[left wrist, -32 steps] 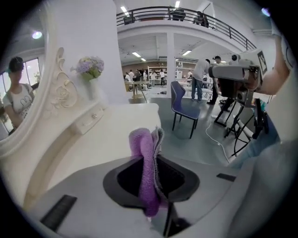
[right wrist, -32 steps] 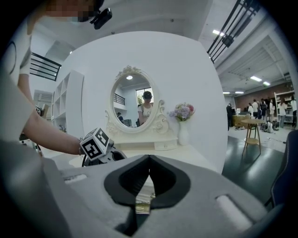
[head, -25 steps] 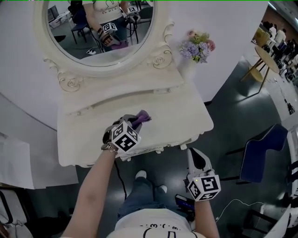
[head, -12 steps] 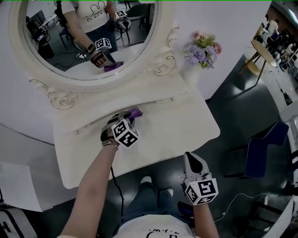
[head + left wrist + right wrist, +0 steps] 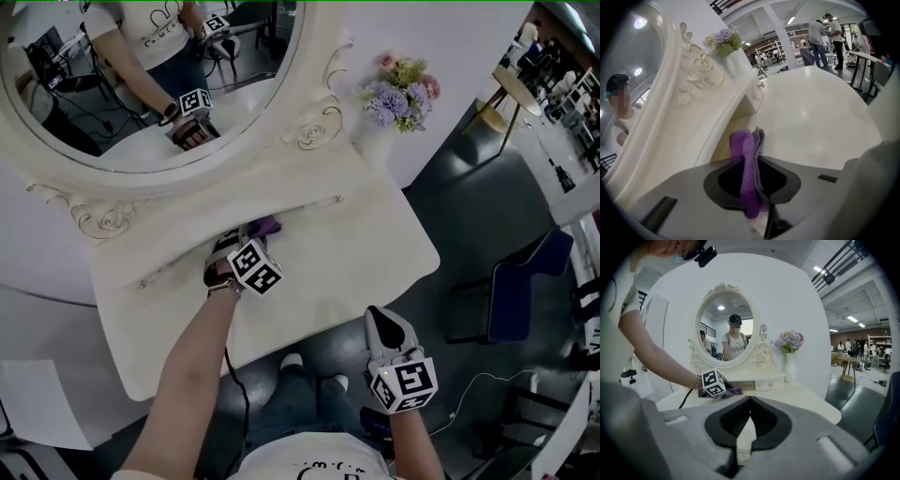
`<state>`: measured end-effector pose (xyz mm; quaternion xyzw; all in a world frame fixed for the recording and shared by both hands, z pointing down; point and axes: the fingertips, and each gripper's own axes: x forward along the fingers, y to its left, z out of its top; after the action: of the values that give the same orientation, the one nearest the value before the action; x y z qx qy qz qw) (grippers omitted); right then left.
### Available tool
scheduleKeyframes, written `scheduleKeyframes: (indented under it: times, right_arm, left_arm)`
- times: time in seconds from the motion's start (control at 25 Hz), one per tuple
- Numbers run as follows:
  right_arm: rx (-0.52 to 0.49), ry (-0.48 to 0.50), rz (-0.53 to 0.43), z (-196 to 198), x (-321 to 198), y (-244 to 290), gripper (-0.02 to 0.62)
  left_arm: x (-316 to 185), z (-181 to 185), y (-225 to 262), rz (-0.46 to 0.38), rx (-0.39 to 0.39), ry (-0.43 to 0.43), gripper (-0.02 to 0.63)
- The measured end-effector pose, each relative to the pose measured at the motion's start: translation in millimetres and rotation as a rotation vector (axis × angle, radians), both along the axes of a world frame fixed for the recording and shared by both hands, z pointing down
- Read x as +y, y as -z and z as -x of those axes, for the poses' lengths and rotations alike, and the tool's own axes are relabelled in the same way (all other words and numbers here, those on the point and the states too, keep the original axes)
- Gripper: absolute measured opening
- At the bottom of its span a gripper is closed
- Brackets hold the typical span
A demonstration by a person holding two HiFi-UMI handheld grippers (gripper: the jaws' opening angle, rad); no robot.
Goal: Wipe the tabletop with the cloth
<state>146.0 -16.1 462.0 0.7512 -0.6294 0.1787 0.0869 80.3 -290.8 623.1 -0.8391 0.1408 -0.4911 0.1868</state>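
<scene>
Right gripper (image 5: 382, 320) just hangs shut and empty off the tabletop's (image 5: 361, 253) front edge, while the left gripper (image 5: 242, 246) has slid further back, jaws pinching the purple cloth (image 5: 266, 226), which pokes out ahead near the drawer ledge (image 5: 300, 208).

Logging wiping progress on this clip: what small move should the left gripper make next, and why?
Probably drag the left gripper, shut on the purple cloth, rightward along the tabletop: the cloth is at the back by the drawer ledge, and a broad stretch of surface lies to its right. The right gripper hangs off the front edge, empty.
</scene>
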Motion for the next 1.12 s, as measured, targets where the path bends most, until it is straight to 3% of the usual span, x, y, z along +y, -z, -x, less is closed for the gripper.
scheduleKeyframes:
  times: [0.32, 0.88, 1.12]
  right_arm:
    - [0.007, 0.018, 0.005, 5.3, -1.4, 0.6, 0.000]
    - [0.014, 0.102, -0.011, 35.7, 12.8, 6.2, 0.000]
    - [0.001, 0.128, -0.010, 53.5, 24.4, 4.0, 0.000]
  left_arm:
    - [25.0, 1.4, 2.9, 0.118, 0.029, -0.035, 0.073]
    - [191.9, 26.0, 9.7, 0.297, 0.092, -0.168, 0.074]
    - [251.4, 40.8, 14.1, 0.438, 0.097, -0.201, 0.074]
